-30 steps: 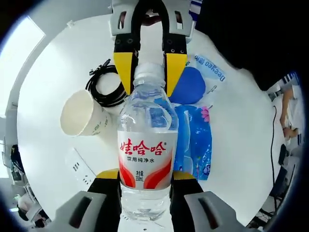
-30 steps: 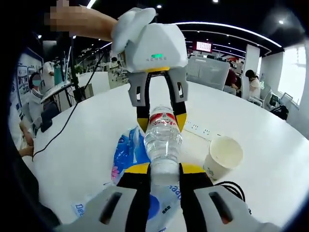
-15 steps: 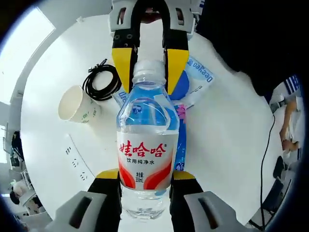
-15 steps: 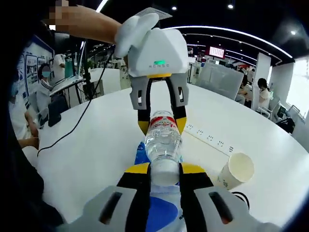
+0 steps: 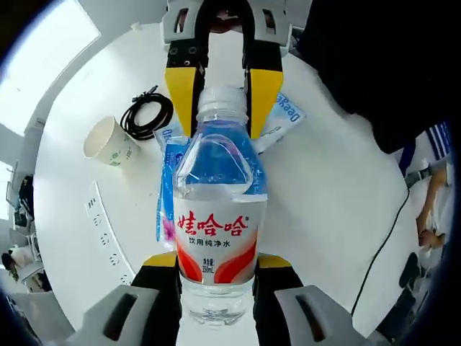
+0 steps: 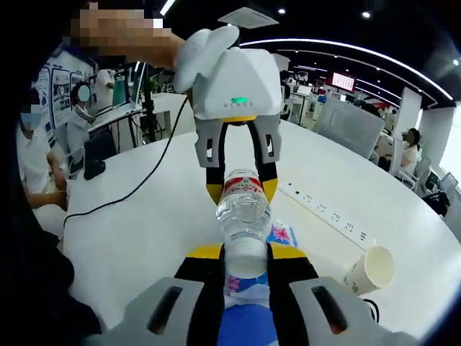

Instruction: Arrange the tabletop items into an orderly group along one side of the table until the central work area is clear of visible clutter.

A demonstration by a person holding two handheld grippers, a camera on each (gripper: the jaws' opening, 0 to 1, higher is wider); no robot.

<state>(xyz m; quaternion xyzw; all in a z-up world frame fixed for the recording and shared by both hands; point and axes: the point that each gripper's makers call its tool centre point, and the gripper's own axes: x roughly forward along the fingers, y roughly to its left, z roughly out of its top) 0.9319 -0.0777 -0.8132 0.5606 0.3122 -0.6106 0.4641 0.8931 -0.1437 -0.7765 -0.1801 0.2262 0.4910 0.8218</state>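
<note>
clear plastic water bottle with red-and-white label [image 5: 220,238] | base clamped by left gripper [image 5: 216,263] | capped neck clamped by right gripper [image 6: 243,254] | held above white round table [image 5: 331,194]

In the left gripper view, the clear plastic water bottle [image 5: 220,231] lies lengthwise between the 2 grippers, above the white round table [image 5: 338,202]. Beneath it lies the blue plastic packet [image 5: 167,194]. Left of the packet sits the coiled black cable [image 5: 147,115], and left of that the tipped white paper cup [image 5: 108,142]. The white power strip [image 5: 103,231] lies nearer the table's edge.
</note>
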